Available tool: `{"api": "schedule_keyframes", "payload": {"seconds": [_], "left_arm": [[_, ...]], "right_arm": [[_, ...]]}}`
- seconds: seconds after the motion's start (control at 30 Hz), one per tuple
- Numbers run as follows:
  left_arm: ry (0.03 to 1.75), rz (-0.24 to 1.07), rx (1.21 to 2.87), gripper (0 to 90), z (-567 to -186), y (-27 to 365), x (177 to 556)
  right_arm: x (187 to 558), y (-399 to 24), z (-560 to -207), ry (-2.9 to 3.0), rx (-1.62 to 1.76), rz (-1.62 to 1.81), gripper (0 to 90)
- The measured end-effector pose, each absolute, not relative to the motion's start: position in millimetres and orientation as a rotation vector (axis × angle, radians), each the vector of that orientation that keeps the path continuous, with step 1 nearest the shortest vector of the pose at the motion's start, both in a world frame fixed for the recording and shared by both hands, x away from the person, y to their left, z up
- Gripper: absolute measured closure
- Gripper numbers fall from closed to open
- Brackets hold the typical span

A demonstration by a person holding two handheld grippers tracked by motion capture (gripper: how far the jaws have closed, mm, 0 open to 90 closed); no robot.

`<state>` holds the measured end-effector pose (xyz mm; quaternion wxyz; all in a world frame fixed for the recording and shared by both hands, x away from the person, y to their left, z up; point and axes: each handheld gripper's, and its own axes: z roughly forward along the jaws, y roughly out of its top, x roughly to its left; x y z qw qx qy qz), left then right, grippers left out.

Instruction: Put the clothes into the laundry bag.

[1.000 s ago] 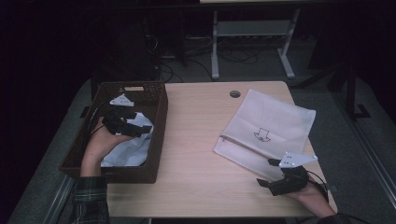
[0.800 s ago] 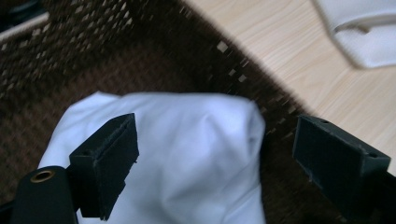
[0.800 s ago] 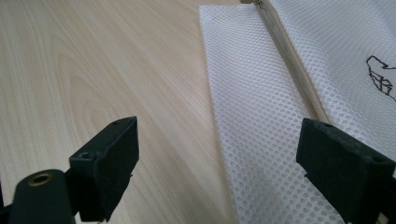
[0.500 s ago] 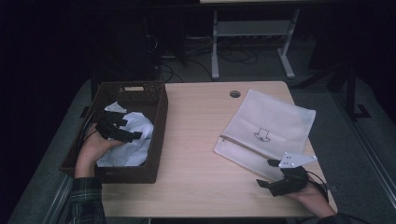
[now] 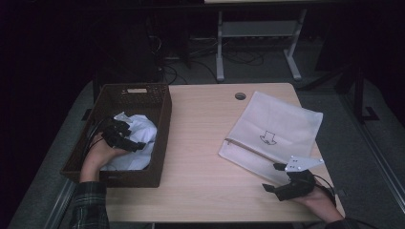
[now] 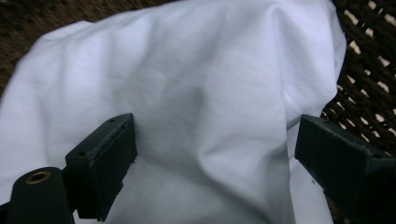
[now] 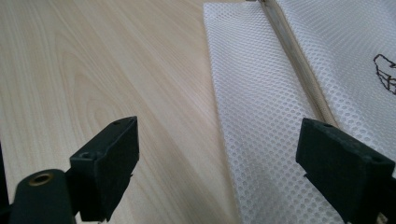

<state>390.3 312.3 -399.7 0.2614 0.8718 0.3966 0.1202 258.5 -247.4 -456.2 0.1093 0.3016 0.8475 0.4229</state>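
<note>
White cloth [image 6: 196,107] inside basket [image 5: 160,102] walls, under open left tool [image 6: 215,154]; right tool [image 7: 219,154] open beside mesh bag [image 7: 261,116] edge.

High view: dim overall, room beyond the worktop [image 5: 205,143] nearly black; light falls from above, brightest on the wood and the white mesh bag [image 5: 277,129]. Basket [image 5: 160,143] interior dark, white cloth [image 5: 141,133] inside stands out. Slight softness, some grain in the shadows. Left tool view: cloth [image 6: 196,93] evenly lit, soft folds shaded, near black parts slightly blurred. Right tool view: bright, wood grain and mesh [image 7: 261,116] sharp, no glare.
</note>
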Motion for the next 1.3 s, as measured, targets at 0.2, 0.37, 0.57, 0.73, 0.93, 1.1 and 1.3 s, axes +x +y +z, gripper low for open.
{"api": "schedule_keyframes", "payload": {"seconds": [0.2,0.37,0.57,0.73,0.93,1.1,1.3], "left_arm": [[1.042,0.271,2.392,4.3,-412,309,390],[1.043,0.238,2.447,0.0,-424,303,392],[1.056,0.281,2.537,0.0,-431,294,394],[1.085,0.286,2.557,0.0,-427,288,400],[1.107,0.329,2.636,0.0,-437,272,406],[1.14,0.309,2.617,0.0,-439,274,409],[1.152,0.324,2.62,6.4,-436,276,410]], "right_arm": [[259,-246,-457,2.501,0.885,1.235,12.8],[259,-246,-457,2.504,0.881,1.232,12.8],[260,-245,-458,2.507,0.892,1.228,12.8],[262,-244,-459,2.506,0.898,1.227,12.8],[264,-243,-460,2.512,0.907,1.218,12.9],[263,-242,-460,2.511,0.9,1.221,13.0],[263,-243,-460,2.512,0.898,1.222,13.1]]}}
